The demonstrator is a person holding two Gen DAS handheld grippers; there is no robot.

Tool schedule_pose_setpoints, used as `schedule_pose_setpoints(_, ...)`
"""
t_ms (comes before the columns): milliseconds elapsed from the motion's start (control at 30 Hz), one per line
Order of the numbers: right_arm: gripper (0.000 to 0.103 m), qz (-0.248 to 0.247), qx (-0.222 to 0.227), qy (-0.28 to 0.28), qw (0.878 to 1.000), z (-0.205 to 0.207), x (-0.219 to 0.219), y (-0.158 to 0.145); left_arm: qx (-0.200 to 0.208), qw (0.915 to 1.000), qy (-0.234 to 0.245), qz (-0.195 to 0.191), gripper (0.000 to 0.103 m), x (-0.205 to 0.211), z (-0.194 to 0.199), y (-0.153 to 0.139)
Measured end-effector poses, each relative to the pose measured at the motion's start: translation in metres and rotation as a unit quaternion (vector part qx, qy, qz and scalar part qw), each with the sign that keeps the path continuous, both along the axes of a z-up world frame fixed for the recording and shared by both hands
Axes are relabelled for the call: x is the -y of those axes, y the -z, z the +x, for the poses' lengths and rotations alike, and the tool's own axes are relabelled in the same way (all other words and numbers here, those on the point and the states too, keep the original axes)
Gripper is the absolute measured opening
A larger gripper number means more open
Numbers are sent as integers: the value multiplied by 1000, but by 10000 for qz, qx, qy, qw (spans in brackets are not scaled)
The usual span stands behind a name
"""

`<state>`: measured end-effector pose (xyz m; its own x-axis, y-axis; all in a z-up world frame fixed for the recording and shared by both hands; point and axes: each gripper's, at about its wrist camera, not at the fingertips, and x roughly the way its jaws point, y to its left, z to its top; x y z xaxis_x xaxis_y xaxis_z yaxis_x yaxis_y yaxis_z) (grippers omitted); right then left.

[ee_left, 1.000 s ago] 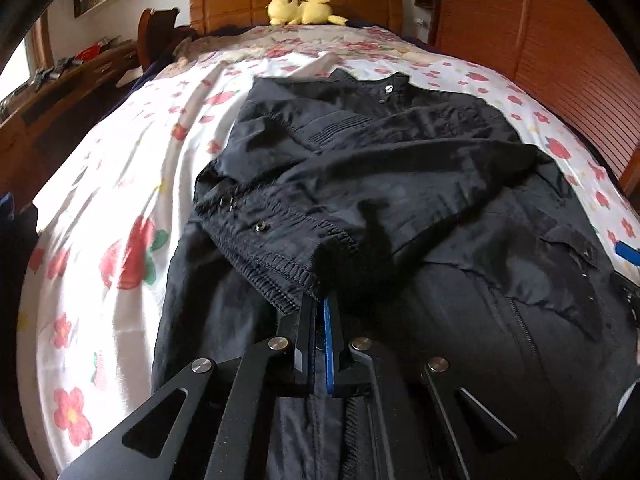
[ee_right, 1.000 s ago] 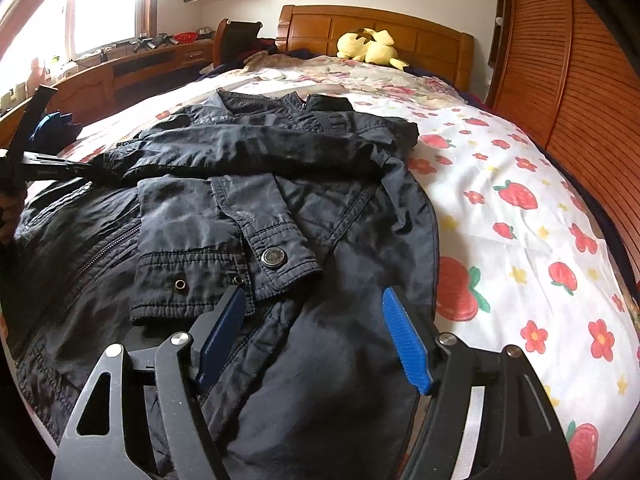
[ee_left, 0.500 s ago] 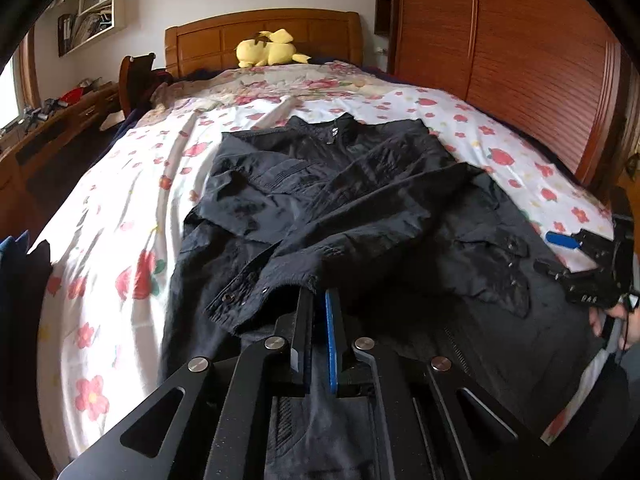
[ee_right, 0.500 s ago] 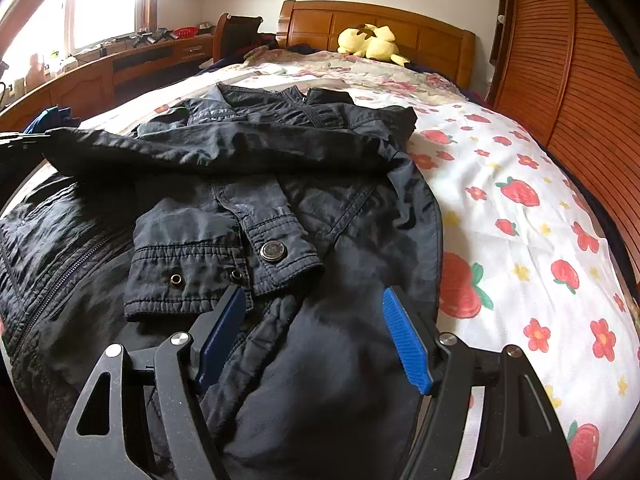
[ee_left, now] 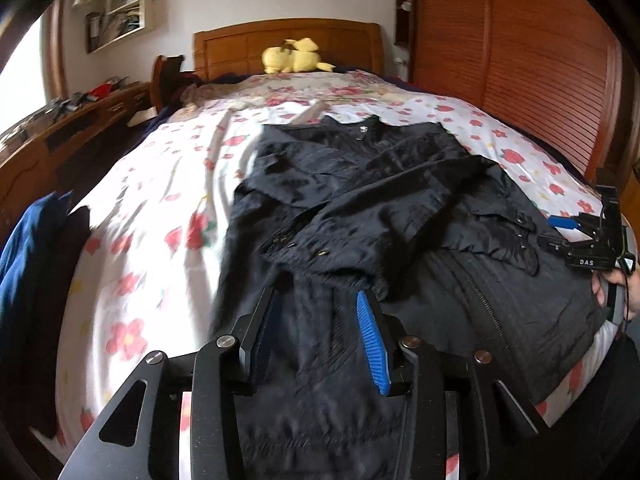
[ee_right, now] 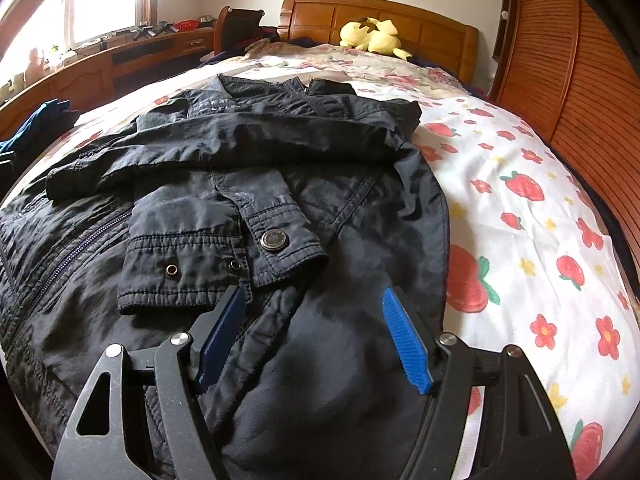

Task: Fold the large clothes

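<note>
A black jacket [ee_left: 400, 184] lies front up on the flowered bedsheet [ee_left: 152, 208], with both sleeves folded across its chest. In the left wrist view one sleeve's cuff [ee_left: 320, 254] rests just beyond my left gripper [ee_left: 316, 296]. Its jaws are opening, and only the jacket's flat body lies under them, with nothing pinched. My right gripper [ee_right: 314, 292] stands open low over the jacket [ee_right: 248, 144], and the other cuff [ee_right: 208, 256], with its snap button, lies just ahead of its left finger. The left wrist view also shows the right gripper [ee_left: 580, 236] at the bed's right side, held by a hand.
A yellow plush toy [ee_right: 372, 36] sits by the wooden headboard [ee_right: 420, 28]. A slatted wooden wardrobe [ee_left: 520, 72] runs along the right of the bed. A cluttered desk [ee_right: 120, 52] stands on the left. Blue cloth [ee_left: 28, 248] hangs at the bed's left edge.
My left gripper drew back toward the foot of the bed and opened, letting go of the sleeve cuff, which now lies across the jacket. The right gripper stayed in place.
</note>
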<state>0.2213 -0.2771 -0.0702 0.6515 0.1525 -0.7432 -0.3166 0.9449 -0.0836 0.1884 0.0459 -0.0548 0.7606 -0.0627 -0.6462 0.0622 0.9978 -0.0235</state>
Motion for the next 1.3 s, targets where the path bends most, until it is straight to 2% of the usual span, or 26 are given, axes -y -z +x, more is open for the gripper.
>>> schedule_pose_setpoints(200, 72, -80, -43, 3, 10000, 1, -2, 3, -128, 9991, -404, 13, 42, -19, -17, 12)
schedule_pose_setpoints(400, 72, -130, -100, 6, 9999, 2, -4, 7, -239, 9978, -609, 63, 42, -29, -23, 19)
schedule_pose_setpoints(700, 72, 100, -294, 32, 9995, 7, 2, 14, -324, 9972, -680, 19, 42, -35, -25, 25)
schedule_pose_setpoints(900, 73, 80, -396, 144, 9991, 7, 4, 12, -438, 9966, -694, 10, 42, -40, -24, 32)
schedule_pose_setpoints(1033, 73, 61, -270, 261, 9993, -12, 10, -5, -565, 9957, -731, -16, 42, -43, -19, 40)
schedule_pose_setpoints(1167, 73, 31, -432, 163, 9989, -44, 17, -12, -603, 9955, -727, -46, 42, -44, -16, 45)
schedule_pose_setpoints(1300, 73, 27, -615, 300, 9977, -74, 29, -8, -593, 9956, -720, -57, 42, -45, -15, 47)
